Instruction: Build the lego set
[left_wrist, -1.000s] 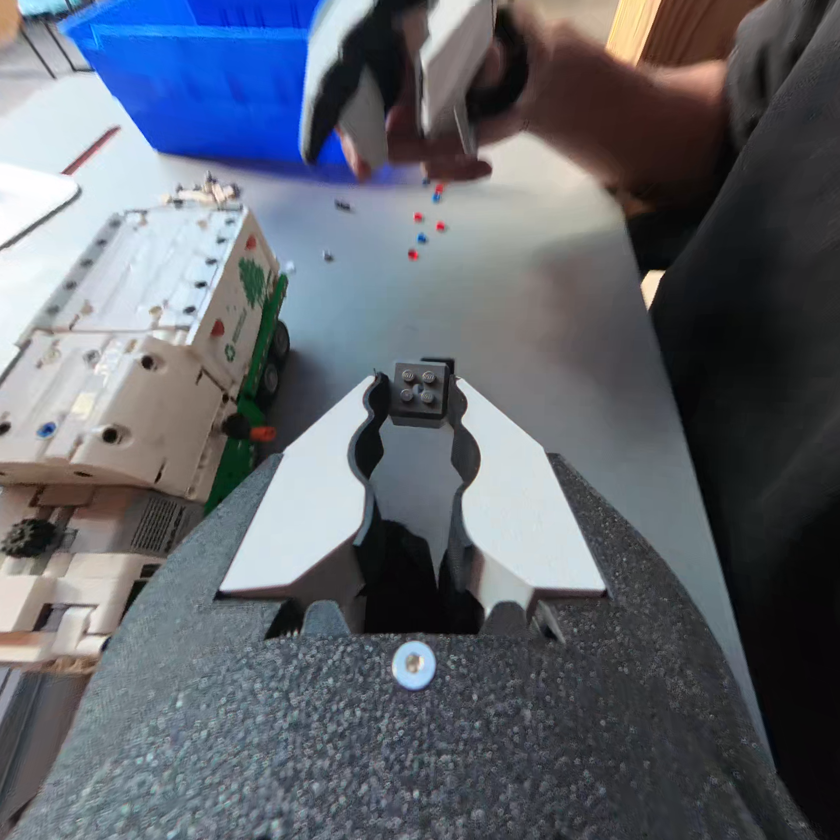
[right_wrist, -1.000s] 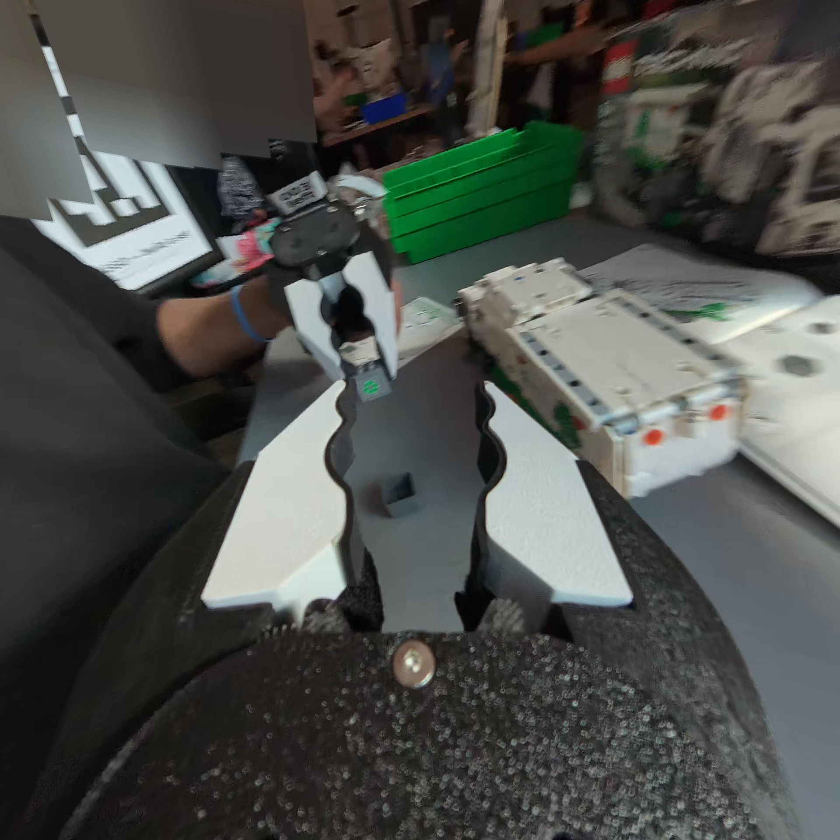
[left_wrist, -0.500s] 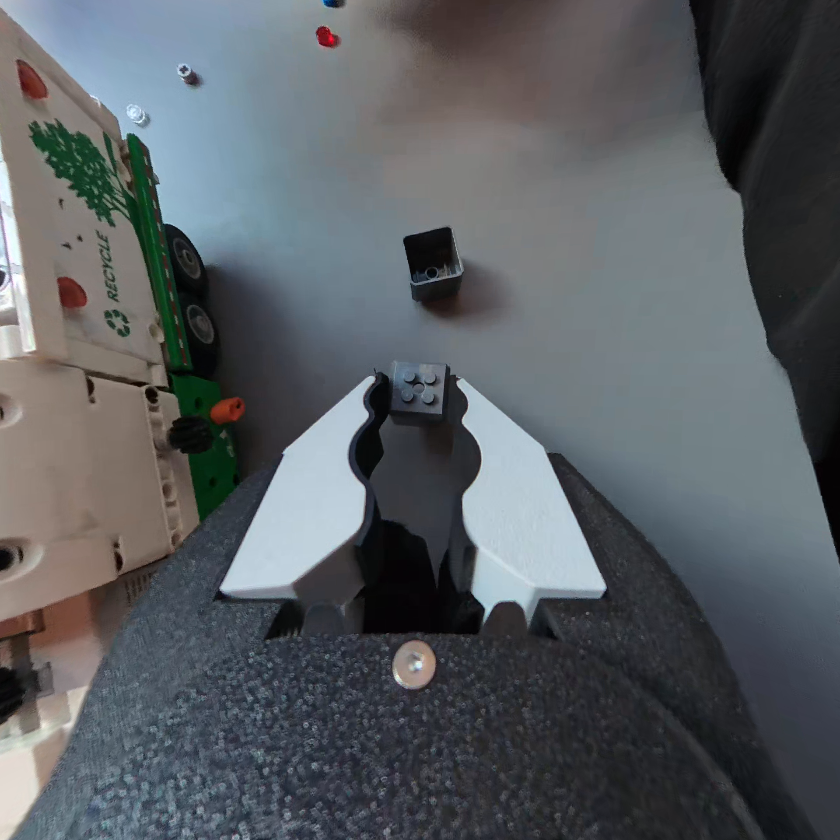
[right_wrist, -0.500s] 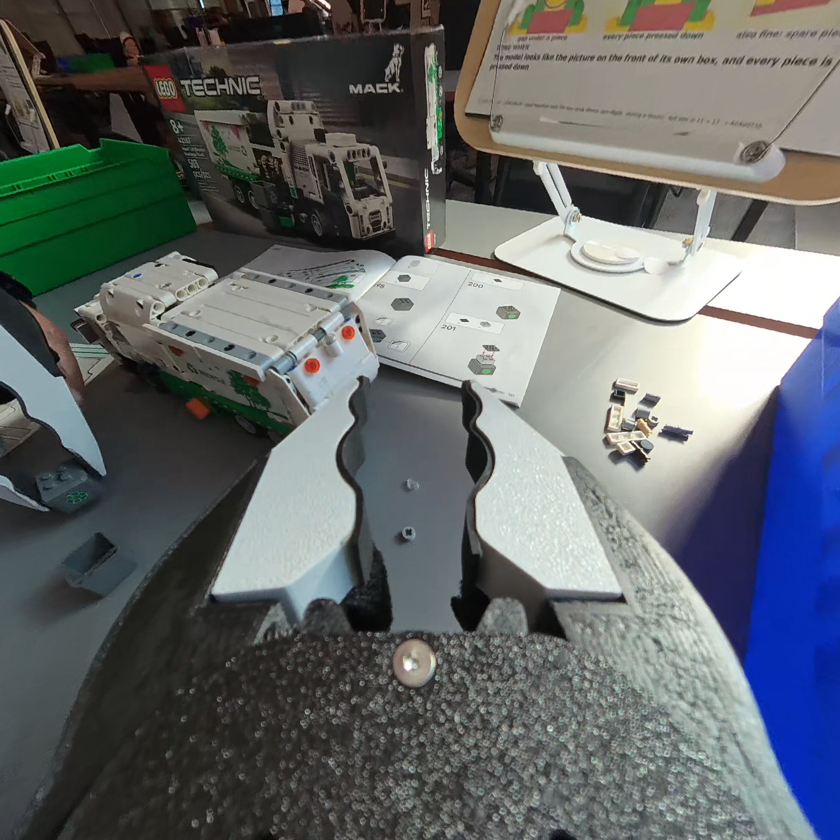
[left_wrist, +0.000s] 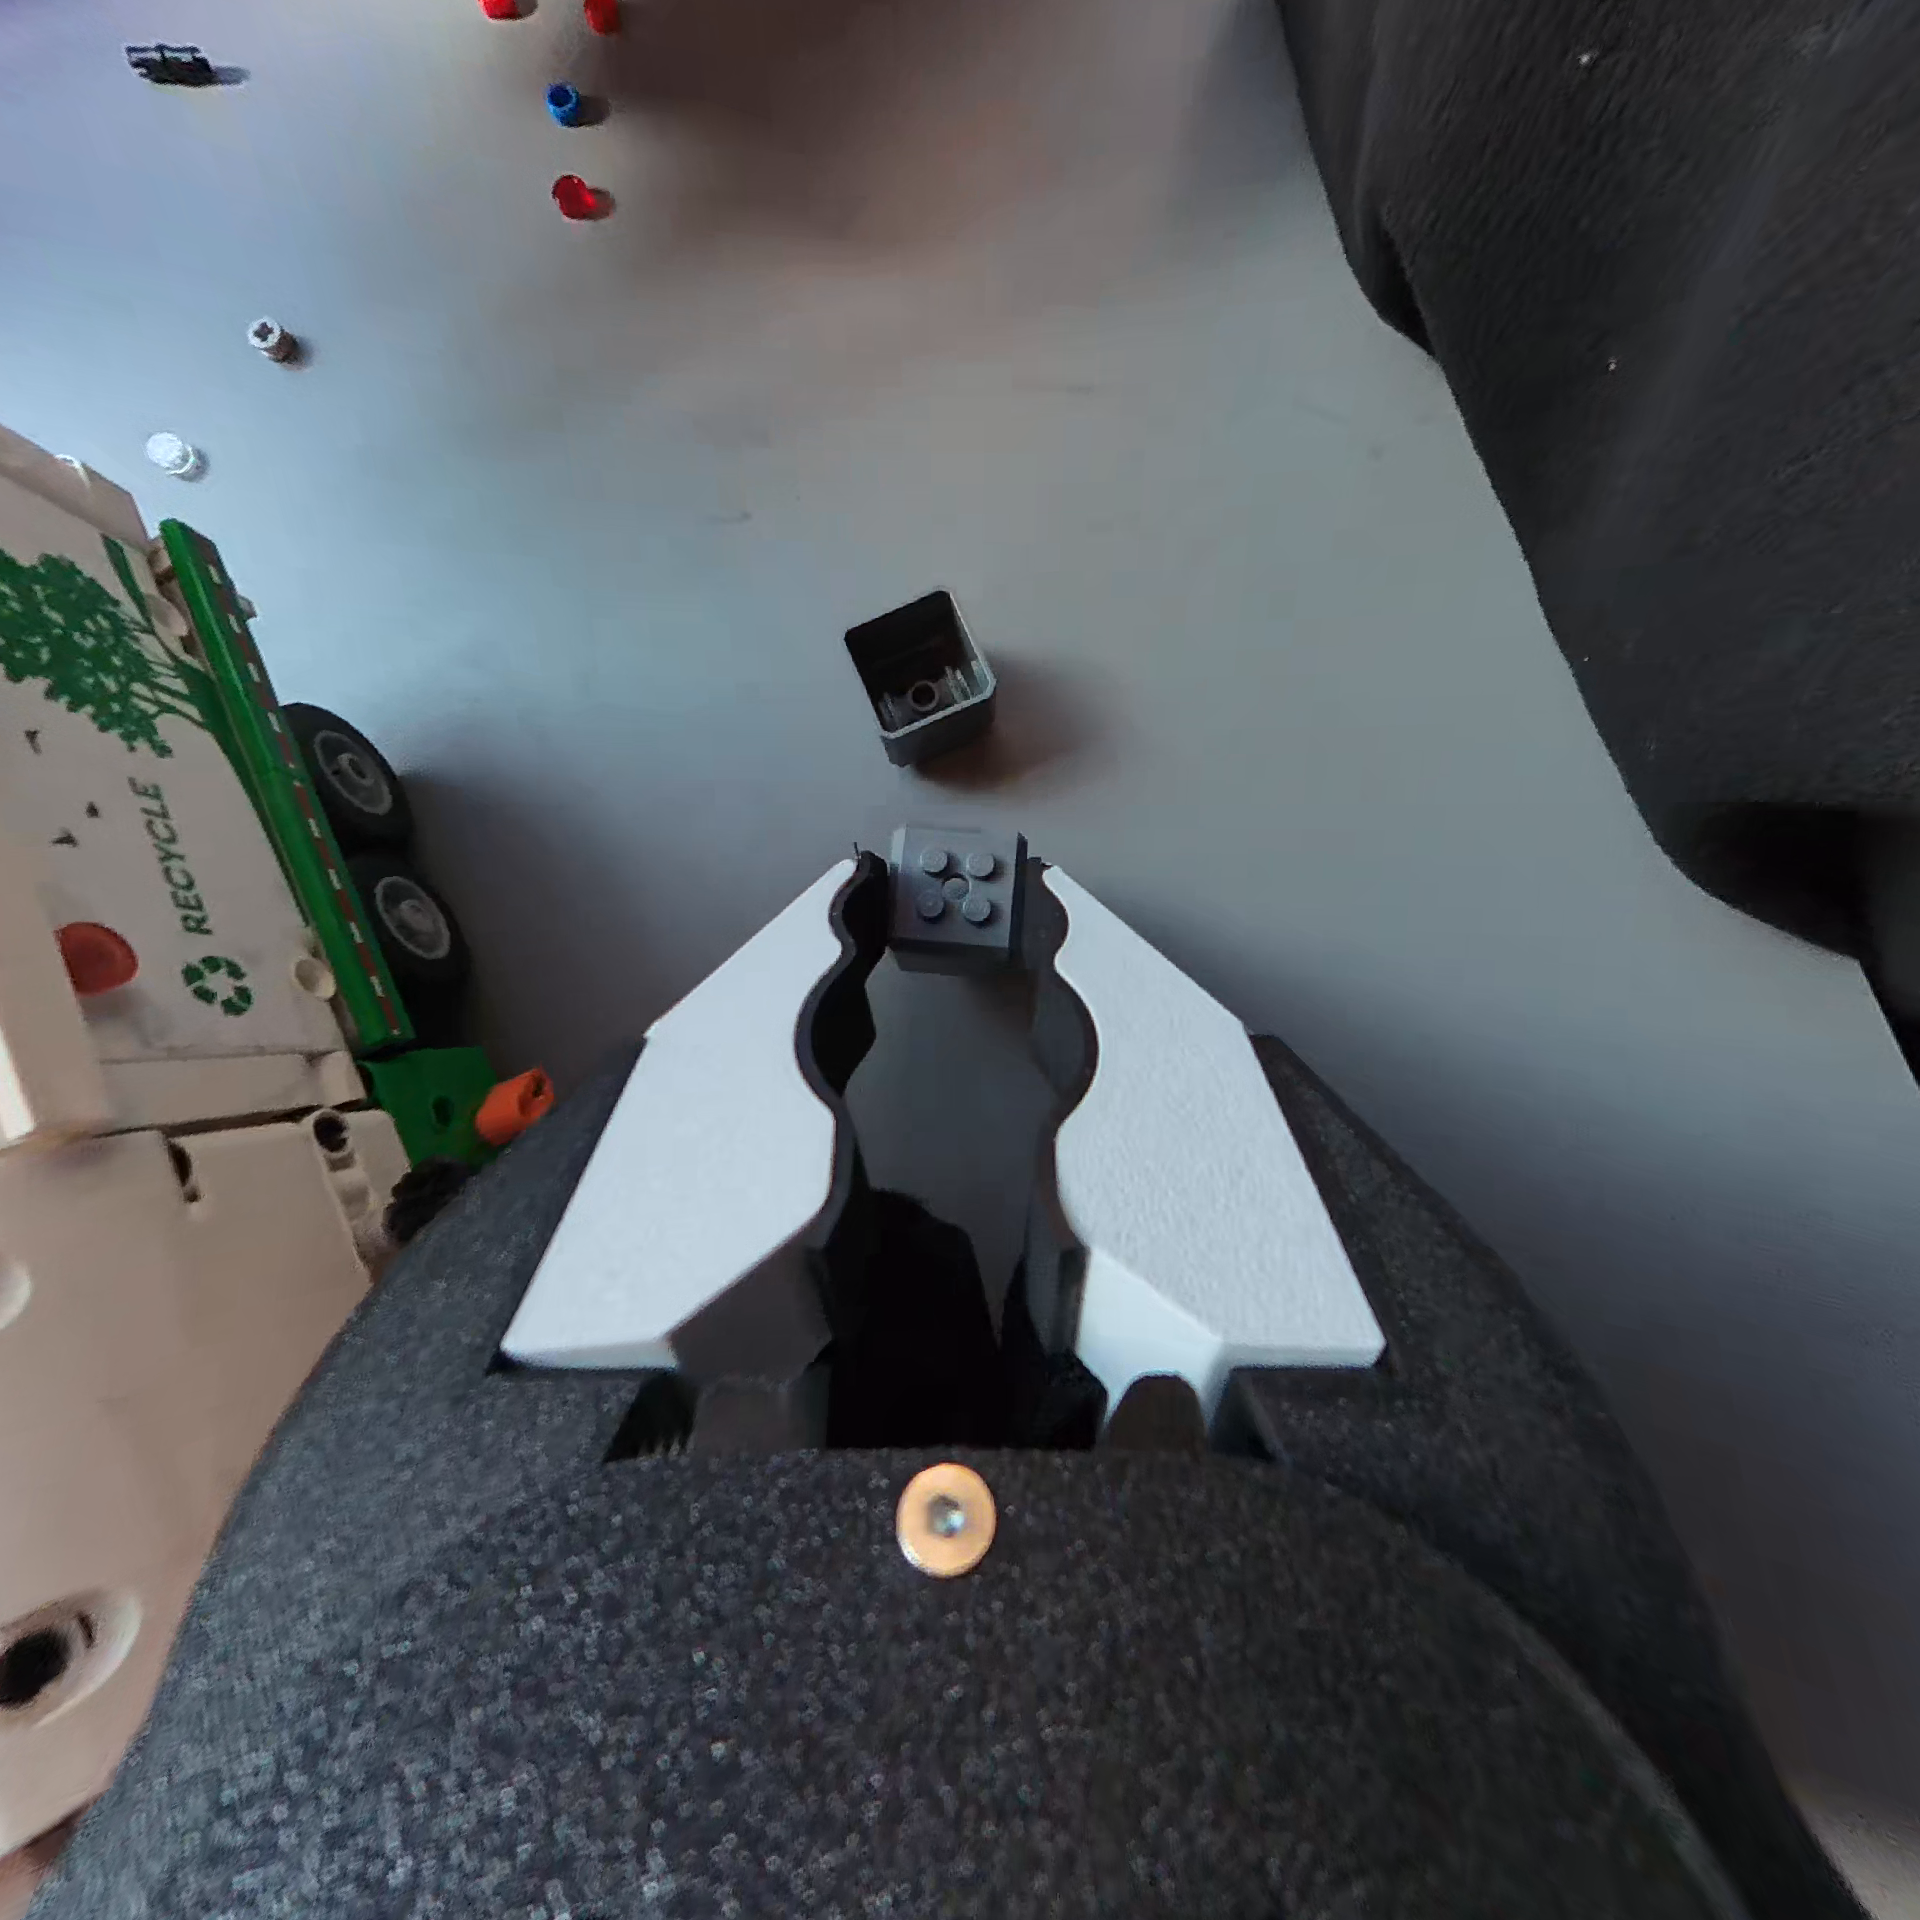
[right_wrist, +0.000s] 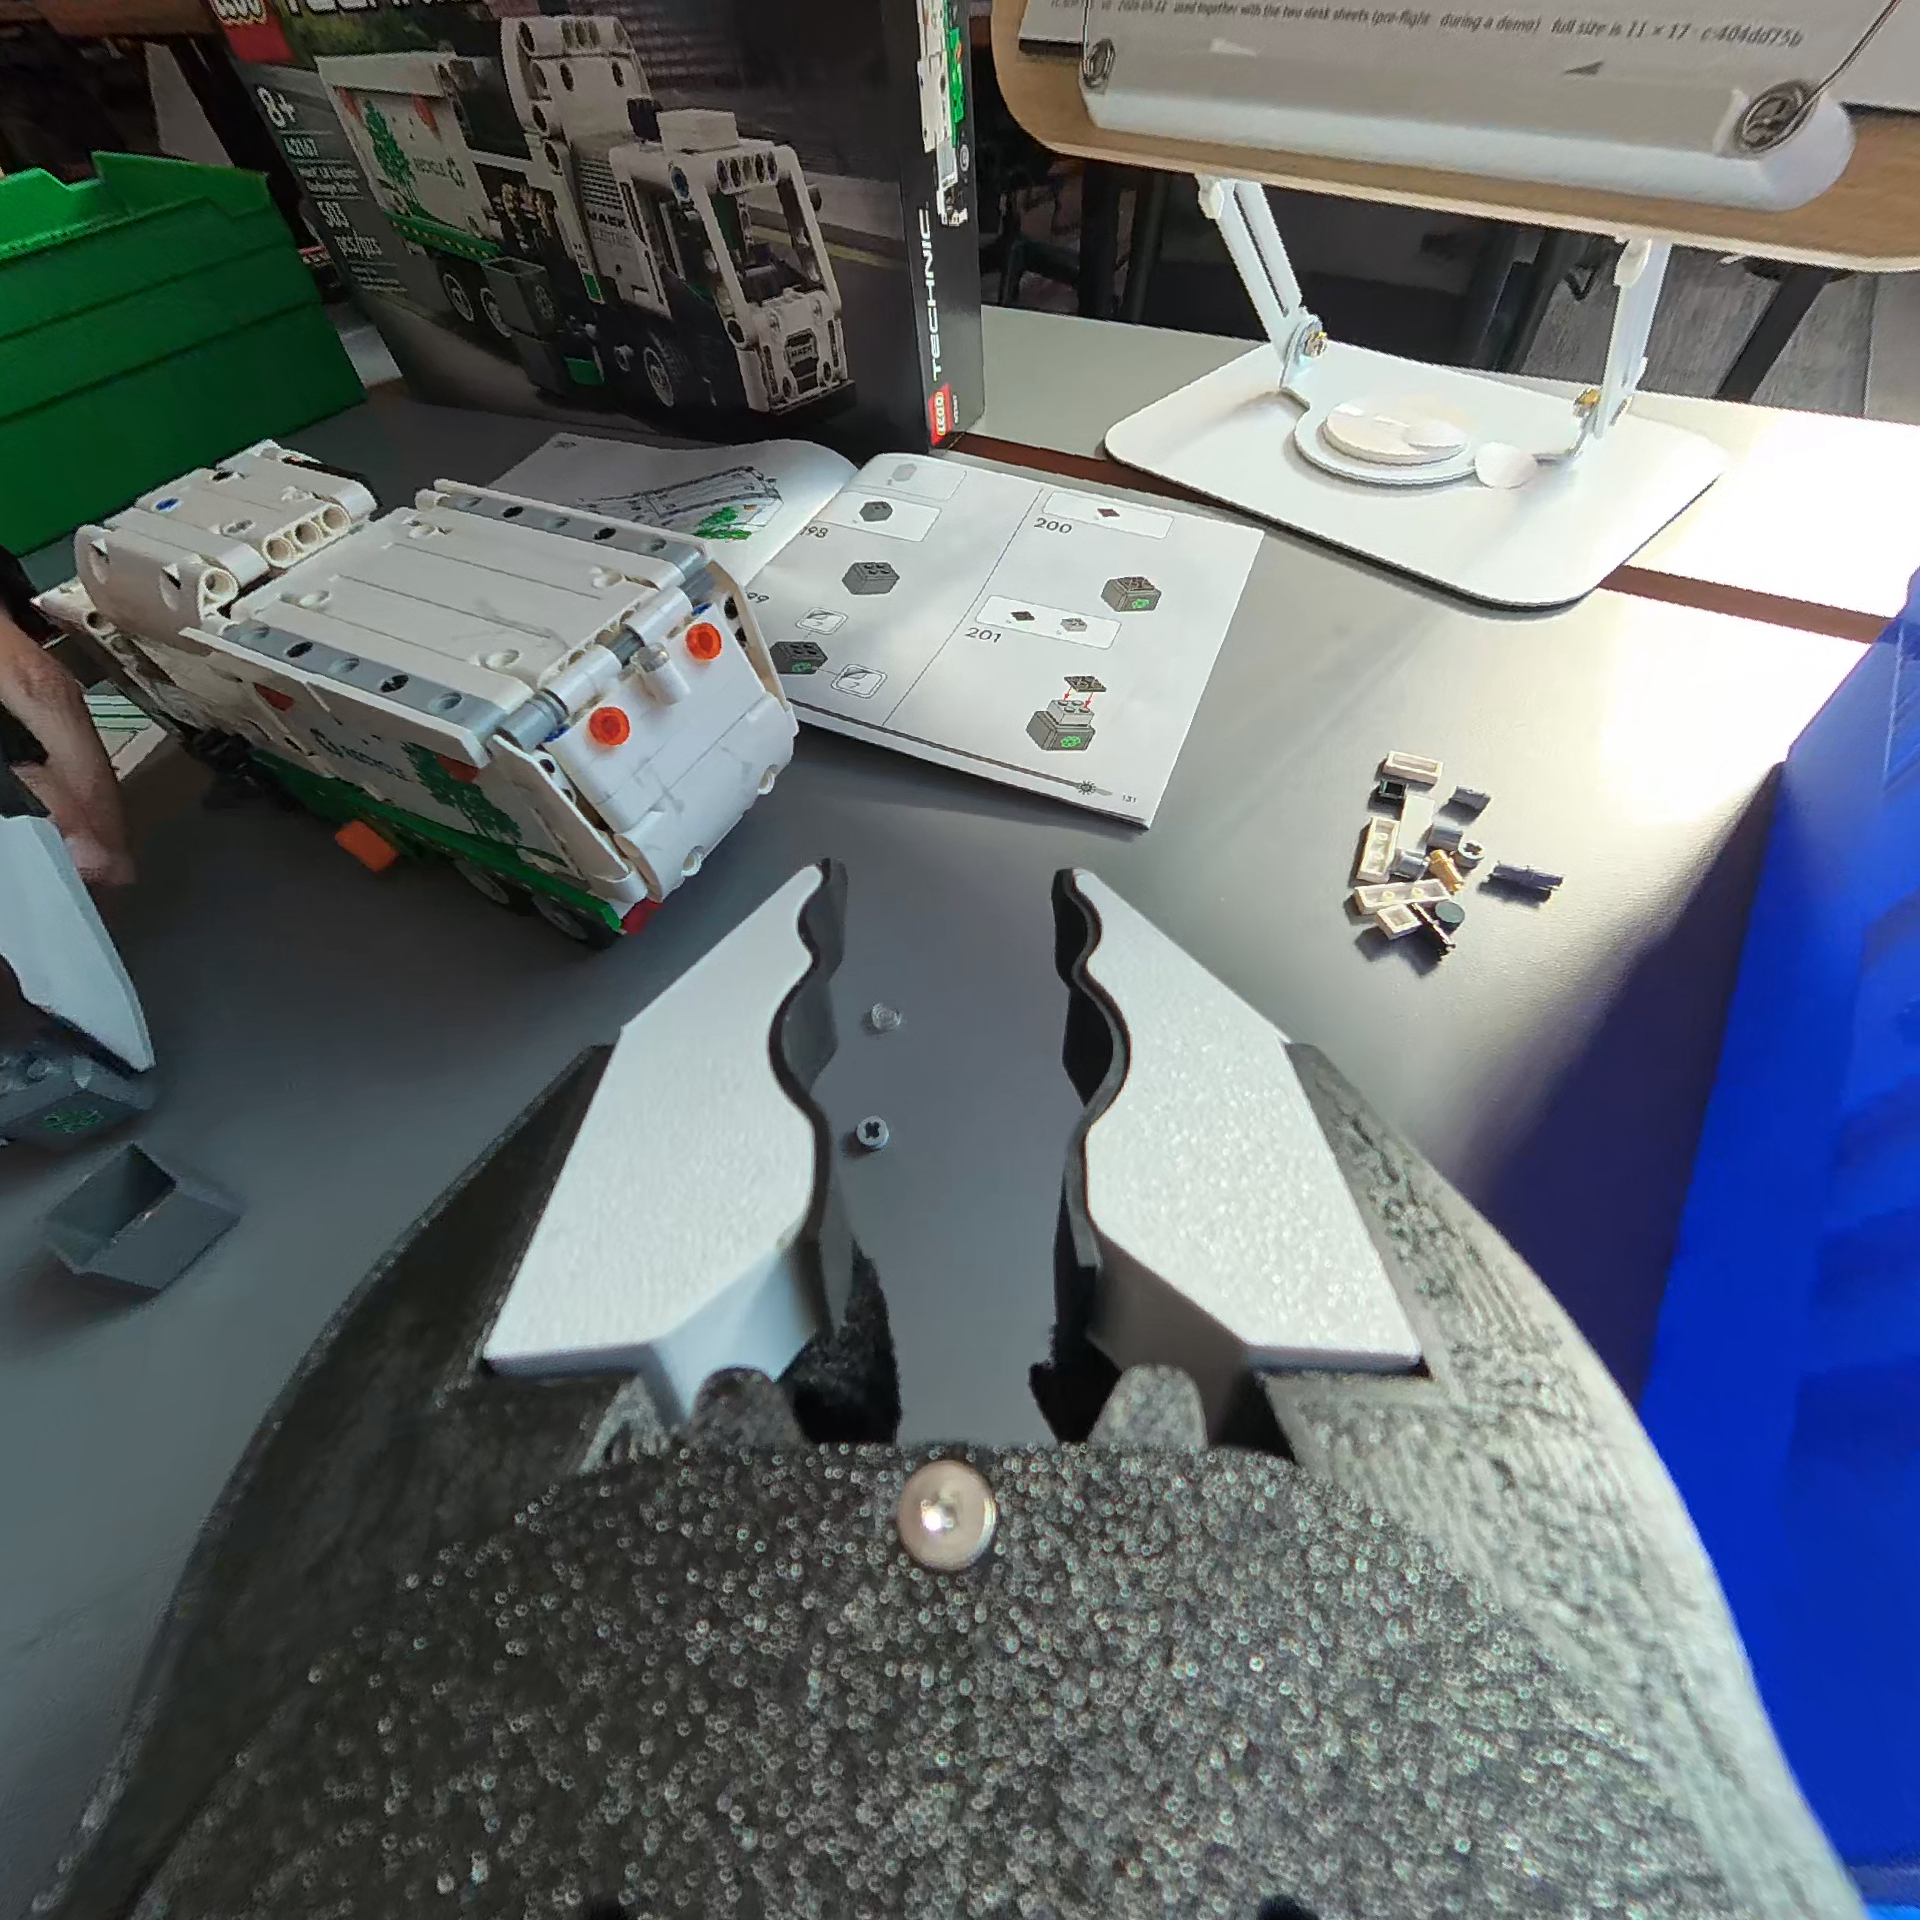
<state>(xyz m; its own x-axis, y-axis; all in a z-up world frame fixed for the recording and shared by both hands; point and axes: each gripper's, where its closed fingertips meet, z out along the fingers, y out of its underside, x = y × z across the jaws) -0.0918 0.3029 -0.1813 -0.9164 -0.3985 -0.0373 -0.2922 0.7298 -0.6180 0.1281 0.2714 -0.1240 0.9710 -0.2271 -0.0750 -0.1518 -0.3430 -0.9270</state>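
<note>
Left wrist view: the left gripper (left_wrist: 951, 904) holds a small grey block (left_wrist: 956, 899) at its fingers' tips, mid-frame above the worktop (left_wrist: 623, 468). Right gripper (right_wrist: 940, 894) fingers are wide apart, holding nothing. The toy truck (right_wrist: 416, 665) sits upper left.

Grey studded brick (left_wrist: 958, 896) pinched aloft near hollow grey bin (left_wrist: 923, 690).

One truck (right_wrist: 416, 686), two grey bricks (left_wrist: 956, 899), one booklet (right_wrist: 997, 623).
</note>
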